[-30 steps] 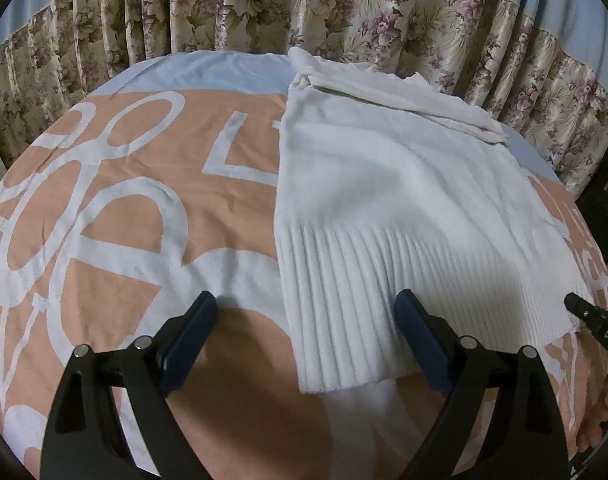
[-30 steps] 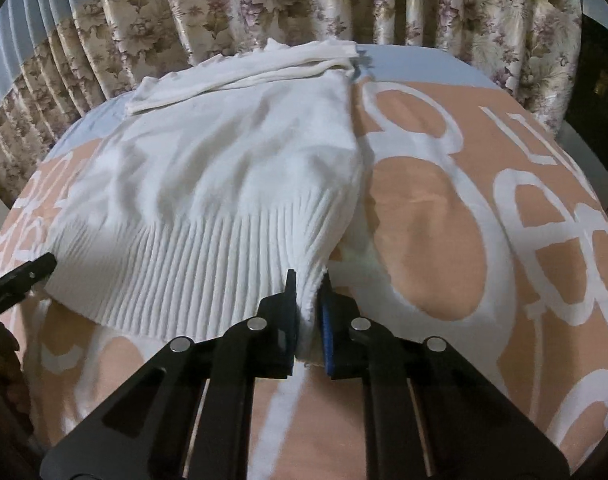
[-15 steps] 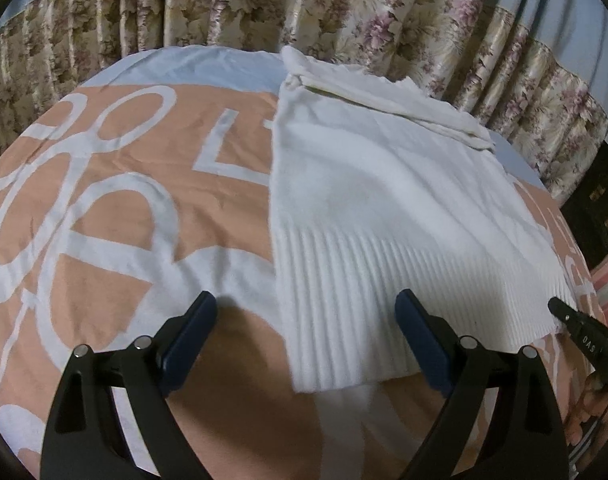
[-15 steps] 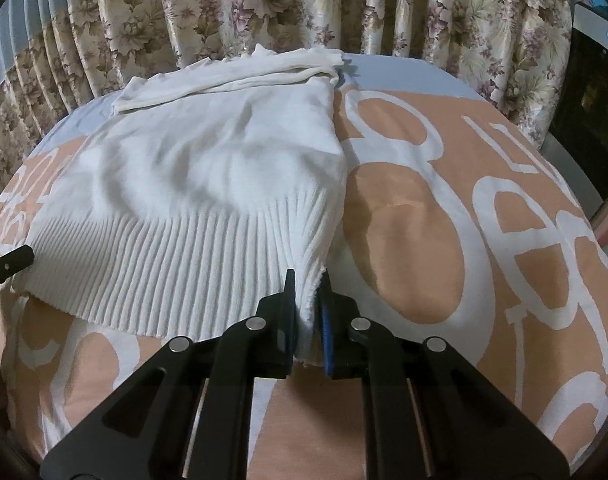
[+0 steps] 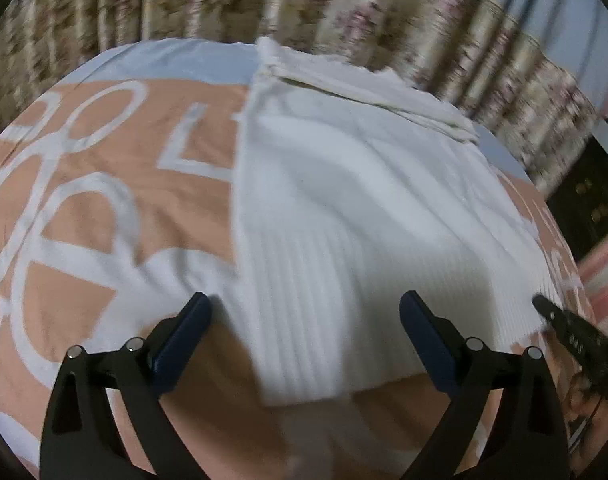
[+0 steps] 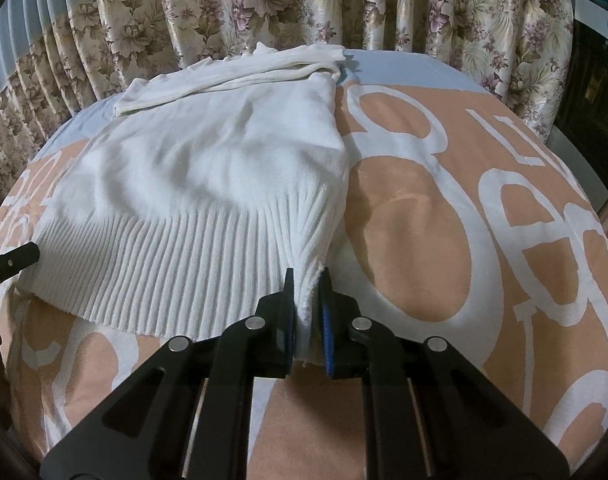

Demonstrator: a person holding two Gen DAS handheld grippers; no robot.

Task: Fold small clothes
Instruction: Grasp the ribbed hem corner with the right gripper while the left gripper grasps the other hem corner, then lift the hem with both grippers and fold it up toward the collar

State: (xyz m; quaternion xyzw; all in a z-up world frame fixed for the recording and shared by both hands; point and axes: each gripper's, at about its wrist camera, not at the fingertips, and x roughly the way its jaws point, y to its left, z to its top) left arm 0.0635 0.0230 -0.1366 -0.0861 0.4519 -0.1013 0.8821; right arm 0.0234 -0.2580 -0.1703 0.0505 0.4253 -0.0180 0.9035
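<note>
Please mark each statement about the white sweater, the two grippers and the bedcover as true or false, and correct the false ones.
1. The right gripper is shut on the white sweater. True.
2. The left gripper is shut on the hem. False: its jaws stand wide open around the ribbed hem.
3. The sweater hangs on a hanger. False: it lies on the orange and white bedcover.
4. Floral curtains hang behind the bed. True.
</note>
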